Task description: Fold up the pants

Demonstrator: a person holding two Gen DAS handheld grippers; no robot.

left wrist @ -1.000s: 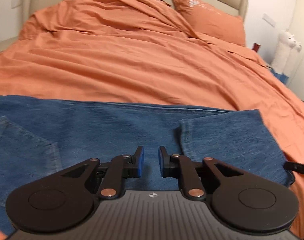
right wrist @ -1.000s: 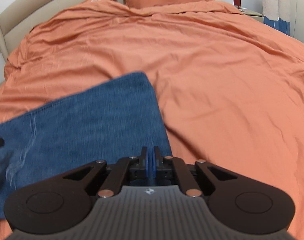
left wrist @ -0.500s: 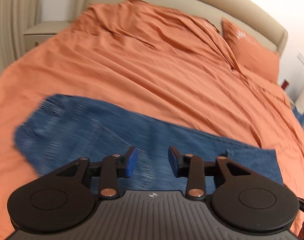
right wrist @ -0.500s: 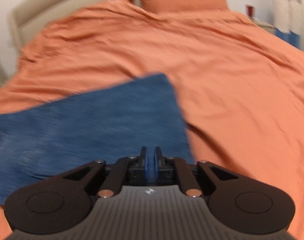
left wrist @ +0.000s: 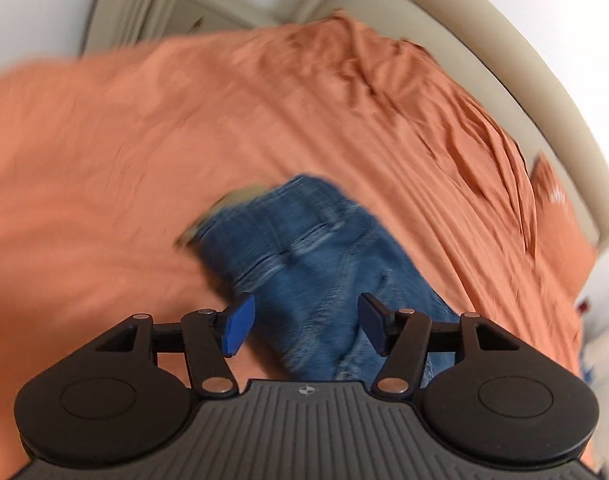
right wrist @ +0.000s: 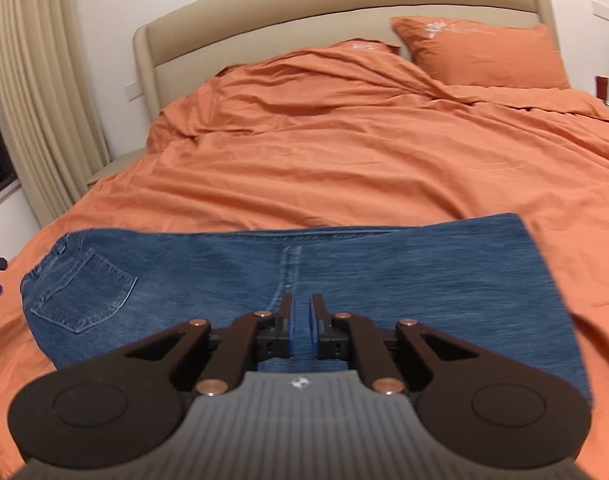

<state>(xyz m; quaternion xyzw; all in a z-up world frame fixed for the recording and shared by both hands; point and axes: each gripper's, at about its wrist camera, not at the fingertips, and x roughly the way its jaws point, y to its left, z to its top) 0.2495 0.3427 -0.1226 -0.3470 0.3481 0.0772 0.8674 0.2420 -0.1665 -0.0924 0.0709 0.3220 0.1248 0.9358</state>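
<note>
Blue denim pants [right wrist: 344, 280] lie flat along the near edge of the orange-sheeted bed [right wrist: 364, 152], legs seemingly stacked and partly folded over; the final crosswise fold is probably left. Left gripper [left wrist: 300, 328] fingers are spreading over the waistband end, nothing between them. Right gripper [right wrist: 301, 328] fingers nearly pressed together, empty.

I see blue denim pants [right wrist: 384, 280], faded streaks, pale stitching on pocket. Plain orange wrinkled duvet [right wrist: 364, 152]. Orange pillow [right wrist: 480, 52], white motif. Beige padded headboard [right wrist: 304, 4]. My black grippers, blue pads [left wrist: 237, 325].
</note>
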